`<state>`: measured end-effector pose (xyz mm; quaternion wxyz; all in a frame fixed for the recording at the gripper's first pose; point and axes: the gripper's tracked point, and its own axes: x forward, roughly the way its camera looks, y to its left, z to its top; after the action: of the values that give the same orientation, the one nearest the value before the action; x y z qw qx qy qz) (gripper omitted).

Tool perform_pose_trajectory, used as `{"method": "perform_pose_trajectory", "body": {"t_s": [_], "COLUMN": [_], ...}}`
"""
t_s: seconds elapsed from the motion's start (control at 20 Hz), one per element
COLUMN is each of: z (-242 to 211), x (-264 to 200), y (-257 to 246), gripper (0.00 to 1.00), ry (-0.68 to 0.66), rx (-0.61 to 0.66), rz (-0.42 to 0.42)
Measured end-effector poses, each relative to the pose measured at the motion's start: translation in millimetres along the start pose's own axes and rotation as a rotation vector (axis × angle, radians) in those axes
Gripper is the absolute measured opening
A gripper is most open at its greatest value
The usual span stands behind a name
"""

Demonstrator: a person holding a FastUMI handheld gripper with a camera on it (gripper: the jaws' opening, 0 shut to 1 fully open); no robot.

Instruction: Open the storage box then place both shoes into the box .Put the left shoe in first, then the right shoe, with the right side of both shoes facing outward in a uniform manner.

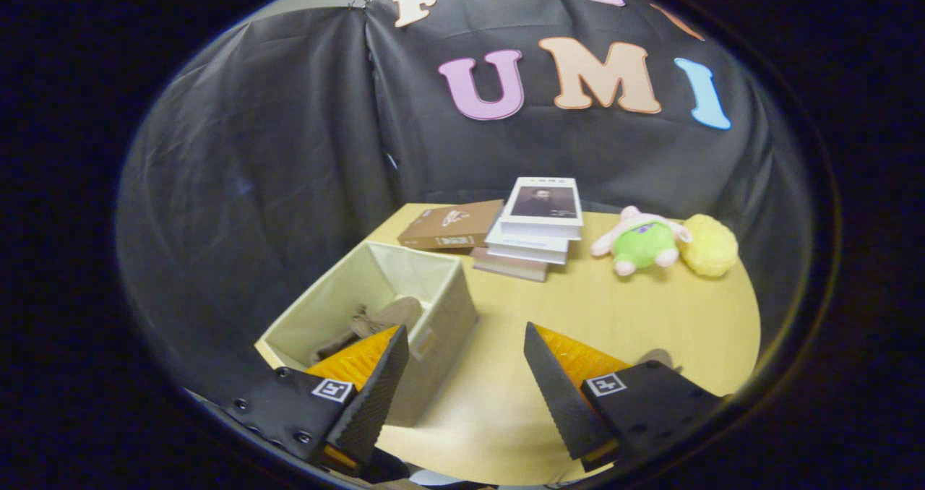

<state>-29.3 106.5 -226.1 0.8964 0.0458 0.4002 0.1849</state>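
A cream fabric storage box stands open on the wooden table, ahead and to the left of my fingers. Inside it lies a grey-brown shoe, partly hidden by my left finger and the box wall. I cannot tell whether a second shoe lies under it. My gripper is open and holds nothing. Its left fingertip overlaps the box's near right corner in the view, and the right finger hangs above bare tabletop.
Beyond the box, a brown book leans beside a stack of books. A green and pink plush toy and a yellow fluffy ball lie at the far right. The table's near and right edges curve close by.
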Motion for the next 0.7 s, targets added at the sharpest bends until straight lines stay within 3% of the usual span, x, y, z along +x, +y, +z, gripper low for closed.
{"method": "perform_pose_trajectory", "body": {"t_s": [0.7], "z": [-48.5], "x": [-43.2], "y": [-153.7], "gripper": [1.0], "ry": [0.029], "rx": [0.064], "rz": [-0.207]}}
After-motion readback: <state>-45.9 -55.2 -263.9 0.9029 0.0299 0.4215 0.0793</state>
